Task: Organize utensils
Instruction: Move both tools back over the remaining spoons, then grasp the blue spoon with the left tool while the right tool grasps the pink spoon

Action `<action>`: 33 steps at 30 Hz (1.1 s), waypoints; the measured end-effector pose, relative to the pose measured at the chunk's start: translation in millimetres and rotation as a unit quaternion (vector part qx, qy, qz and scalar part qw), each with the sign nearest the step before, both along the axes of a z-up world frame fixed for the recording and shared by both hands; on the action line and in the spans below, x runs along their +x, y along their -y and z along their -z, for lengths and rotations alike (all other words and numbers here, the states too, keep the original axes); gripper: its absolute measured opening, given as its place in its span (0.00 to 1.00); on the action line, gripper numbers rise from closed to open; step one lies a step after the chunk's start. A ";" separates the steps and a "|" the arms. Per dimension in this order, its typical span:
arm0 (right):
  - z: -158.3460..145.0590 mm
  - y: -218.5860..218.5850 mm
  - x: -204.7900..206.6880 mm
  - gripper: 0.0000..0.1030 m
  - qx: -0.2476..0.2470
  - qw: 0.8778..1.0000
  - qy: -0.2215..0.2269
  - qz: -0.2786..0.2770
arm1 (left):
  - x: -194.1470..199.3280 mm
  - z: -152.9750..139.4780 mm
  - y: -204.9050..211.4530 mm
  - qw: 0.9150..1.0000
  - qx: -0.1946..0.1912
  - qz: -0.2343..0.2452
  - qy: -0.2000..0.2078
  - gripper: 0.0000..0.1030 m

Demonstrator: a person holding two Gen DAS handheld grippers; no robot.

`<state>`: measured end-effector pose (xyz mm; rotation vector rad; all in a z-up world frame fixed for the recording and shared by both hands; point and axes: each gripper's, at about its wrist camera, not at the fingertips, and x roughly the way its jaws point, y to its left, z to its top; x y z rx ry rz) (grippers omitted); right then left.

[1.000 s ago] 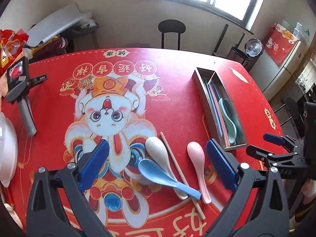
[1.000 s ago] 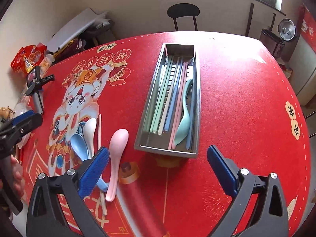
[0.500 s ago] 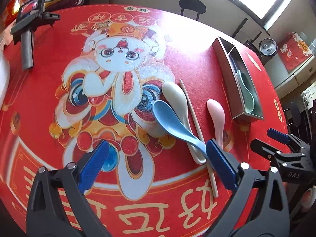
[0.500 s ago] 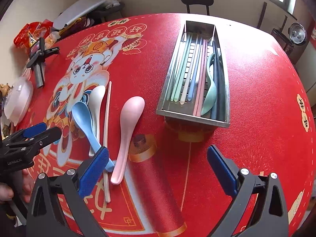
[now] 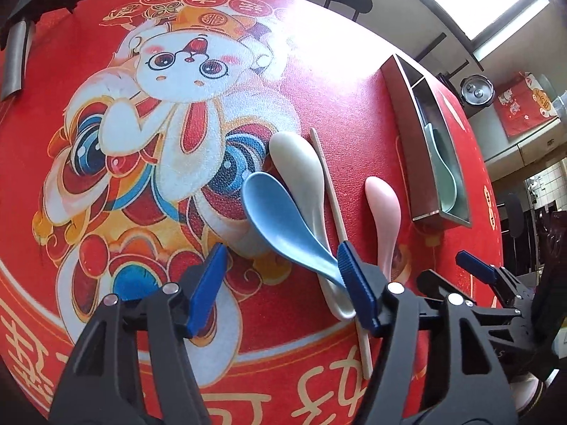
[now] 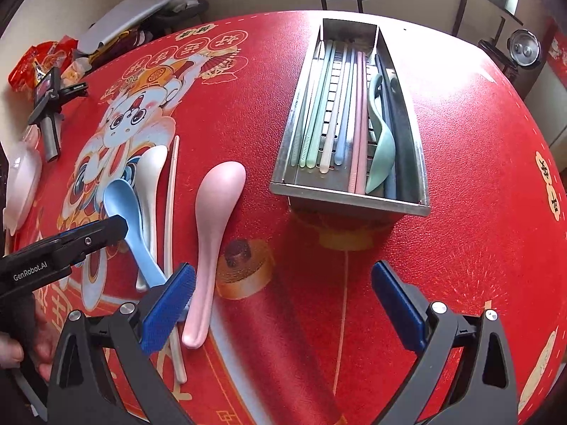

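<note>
Spoons: left gripper (image 5: 280, 276) hung spread over the blue spoon (image 5: 280, 219) handle, right gripper (image 6: 283, 301) spread and empty; next, probably pinch that handle between its pads.

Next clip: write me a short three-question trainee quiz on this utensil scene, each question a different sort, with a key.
1. True or false: the pink spoon is already in the metal tray.
2. Multiple choice: which spoon lies inside the tray? A) blue B) green C) white
3. Short answer: what state are the left gripper and right gripper in?

Key
1. False: it lies on the red tablecloth, beside the tray.
2. B: the green spoon lies in the tray's right compartment; the blue spoon rests across the white spoon on the cloth, next to a loose chopstick.
3. Both are open and hold nothing.
</note>
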<state>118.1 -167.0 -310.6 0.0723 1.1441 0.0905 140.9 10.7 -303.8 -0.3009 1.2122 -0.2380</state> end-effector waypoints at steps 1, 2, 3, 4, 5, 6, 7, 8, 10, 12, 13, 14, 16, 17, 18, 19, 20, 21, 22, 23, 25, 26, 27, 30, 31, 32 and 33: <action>1.7 -0.2 1.0 0.94 0.004 1.000 -0.002 0.002 | 1.2 0.8 0.8 1.000 -0.002 0.000 0.000 0.63; 3.0 -0.4 1.8 0.94 0.012 1.000 -0.004 0.003 | 2.2 1.5 2.0 1.000 -0.002 0.001 -0.001 0.62; 3.5 -1.3 2.7 0.94 0.020 1.000 -0.003 0.003 | 3.5 2.4 3.4 1.000 -0.002 0.002 -0.002 0.60; 3.6 -3.2 3.7 0.94 0.021 1.000 -0.002 0.002 | 4.3 2.3 4.5 1.000 -0.001 0.003 -0.001 0.60; 3.8 -5.9 4.6 0.89 0.023 1.000 -0.002 -0.002 | 5.1 2.5 5.8 1.000 -0.002 0.004 0.000 0.60; 4.6 -9.1 5.5 0.77 0.028 1.000 -0.004 -0.010 | 5.5 2.3 6.7 1.000 -0.002 0.004 0.000 0.60; 6.0 -12.9 6.3 0.71 0.032 0.999 -0.011 -0.017 | 6.0 2.3 6.9 1.000 -0.004 0.003 0.000 0.60; 8.1 -16.5 6.5 0.63 0.033 0.999 -0.020 -0.024 | 6.5 2.3 6.8 1.000 -0.005 0.002 0.000 0.60; 10.1 -20.7 4.7 0.61 0.041 0.998 -0.024 -0.031 | 7.9 2.5 6.7 1.000 -0.008 0.001 -0.001 0.59; 10.8 -21.6 4.6 0.56 0.052 0.998 -0.026 -0.034 | 6.9 3.0 5.1 1.000 -0.011 -0.001 -0.001 0.56; 10.5 -21.0 5.0 0.55 0.056 0.998 -0.024 -0.032 | 5.9 3.0 2.9 1.000 -0.014 -0.003 -0.001 0.56; 10.5 -20.6 5.9 0.54 0.061 0.997 -0.024 -0.032 | 5.3 3.1 2.0 1.000 -0.016 -0.004 -0.002 0.55; 10.6 -21.8 7.5 0.51 0.066 0.997 -0.024 -0.035 | 3.5 3.4 0.1 1.000 -0.020 -0.005 -0.005 0.53; 10.7 -23.0 8.2 0.49 0.068 0.997 -0.023 -0.039 | 3.1 3.4 0.2 1.000 -0.022 -0.006 -0.006 0.51; 10.8 -24.4 8.9 0.47 0.070 0.996 -0.022 -0.042 | 2.2 4.1 -0.1 1.000 -0.026 -0.007 -0.007 0.50; 10.6 -26.1 9.1 0.46 0.071 0.996 -0.021 -0.046 | 0.5 4.4 -1.2 1.000 -0.029 -0.007 -0.008 0.50; 10.6 -27.9 9.5 0.43 0.071 0.996 -0.021 -0.050 | -0.3 4.4 -0.6 0.999 -0.031 -0.007 -0.008 0.50; 10.5 -29.7 9.8 0.41 0.071 0.996 -0.021 -0.054 | -0.8 4.8 0.6 0.999 -0.036 -0.005 -0.010 0.50; 10.7 -31.8 10.6 0.39 0.071 0.996 -0.020 -0.059 | -0.9 5.0 1.7 0.999 -0.039 -0.004 -0.011 0.50; 10.8 -32.8 10.8 0.36 0.071 0.995 -0.020 -0.062 | -1.3 5.0 4.0 0.999 -0.040 -0.002 -0.012 0.49; 10.8 -33.6 11.7 0.34 0.073 0.995 -0.019 -0.065 | -1.6 5.2 9.3 0.999 -0.039 0.002 -0.012 0.49; 10.8 -33.3 12.3 0.32 0.074 0.995 -0.019 -0.066 | -1.5 5.4 12.1 0.999 -0.038 0.003 -0.012 0.49; 11.1 -32.7 12.9 0.29 0.077 0.995 -0.020 -0.066 | -1.0 5.3 14.4 0.999 -0.036 0.004 -0.011 0.49; 11.7 -31.0 13.8 0.26 0.082 0.994 -0.020 -0.064 | 1.5 5.2 17.9 0.999 -0.031 0.003 -0.010 0.49; 12.0 -30.6 14.0 0.26 0.084 0.994 -0.020 -0.063 | 2.2 5.1 18.8 1.000 -0.028 0.003 -0.009 0.49; 12.3 -30.3 14.1 0.26 0.085 0.994 -0.019 -0.063 | 3.1 4.9 20.3 1.000 -0.024 0.004 -0.009 0.49; 12.4 -29.7 13.6 0.26 0.087 0.994 -0.019 -0.062 | 4.3 4.9 21.7 1.000 -0.019 0.005 -0.008 0.50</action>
